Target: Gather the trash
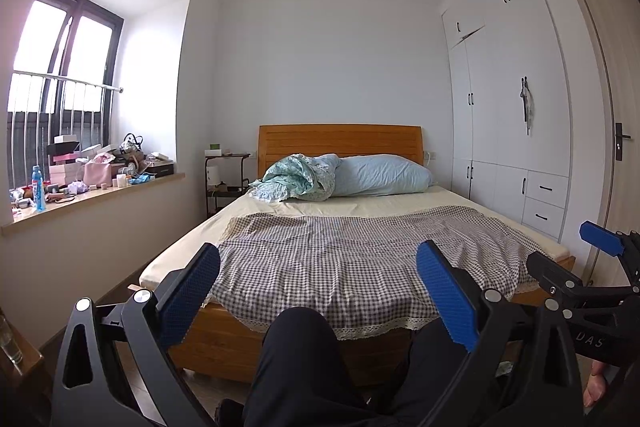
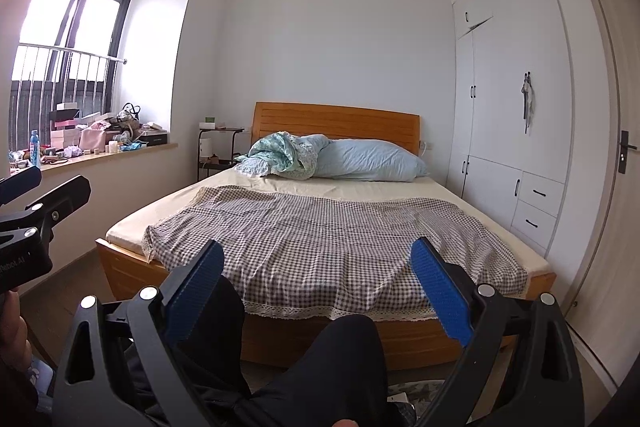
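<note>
My left gripper (image 1: 318, 249) is open with nothing between its blue pads, pointing at the foot of a wooden bed (image 1: 224, 347). Beside it on the right, my right gripper (image 2: 317, 247) is also open and empty; its blue pad (image 1: 600, 245) shows in the left wrist view. The windowsill (image 1: 120, 189) on the left holds clutter: boxes, a pink pouch (image 1: 96, 174), crumpled white paper (image 1: 78, 187) and a blue bottle (image 1: 37, 187). Some patterned scraps lie on the floor (image 2: 416, 391) below the right gripper, partly hidden. Both grippers are far from the sill.
A checked cloth (image 1: 340, 259) covers the bed's near half; a blue pillow (image 1: 380, 175) and bundled quilt (image 1: 296, 179) lie at the headboard. A person's dark-trousered knees (image 1: 296, 359) sit under the grippers. White wardrobe (image 1: 516, 131) and door (image 1: 616, 147) stand right; a nightstand (image 1: 224, 179) left of the bed.
</note>
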`<state>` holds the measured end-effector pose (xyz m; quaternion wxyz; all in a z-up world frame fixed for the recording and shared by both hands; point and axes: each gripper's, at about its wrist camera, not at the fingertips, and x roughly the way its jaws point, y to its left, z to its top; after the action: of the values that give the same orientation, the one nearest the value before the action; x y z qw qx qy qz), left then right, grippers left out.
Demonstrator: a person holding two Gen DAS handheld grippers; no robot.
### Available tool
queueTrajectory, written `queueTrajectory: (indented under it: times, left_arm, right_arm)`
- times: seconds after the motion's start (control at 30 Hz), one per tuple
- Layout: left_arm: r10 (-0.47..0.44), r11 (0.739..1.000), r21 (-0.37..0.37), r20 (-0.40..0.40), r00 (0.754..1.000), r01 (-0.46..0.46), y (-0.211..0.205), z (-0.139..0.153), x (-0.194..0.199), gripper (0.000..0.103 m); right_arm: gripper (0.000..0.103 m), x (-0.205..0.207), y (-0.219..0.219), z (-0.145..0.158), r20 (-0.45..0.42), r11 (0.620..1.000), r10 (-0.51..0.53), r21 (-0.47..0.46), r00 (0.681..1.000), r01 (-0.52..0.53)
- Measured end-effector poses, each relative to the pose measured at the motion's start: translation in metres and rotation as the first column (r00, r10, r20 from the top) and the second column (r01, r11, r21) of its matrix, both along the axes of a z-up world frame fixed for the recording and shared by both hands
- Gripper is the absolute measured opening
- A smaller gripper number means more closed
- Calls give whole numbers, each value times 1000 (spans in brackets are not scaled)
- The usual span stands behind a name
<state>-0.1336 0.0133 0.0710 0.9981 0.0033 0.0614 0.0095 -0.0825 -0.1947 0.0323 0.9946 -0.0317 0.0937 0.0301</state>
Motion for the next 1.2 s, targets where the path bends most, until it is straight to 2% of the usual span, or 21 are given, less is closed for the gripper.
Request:
queueTrajectory:
  times: [1.2]
  left_arm:
    - [-3,1000,-26,-30,1000,2,0,-4,2,95]
  right_arm:
    - [91,2,-5,-2,-11,1000,8,-1,1000,-8]
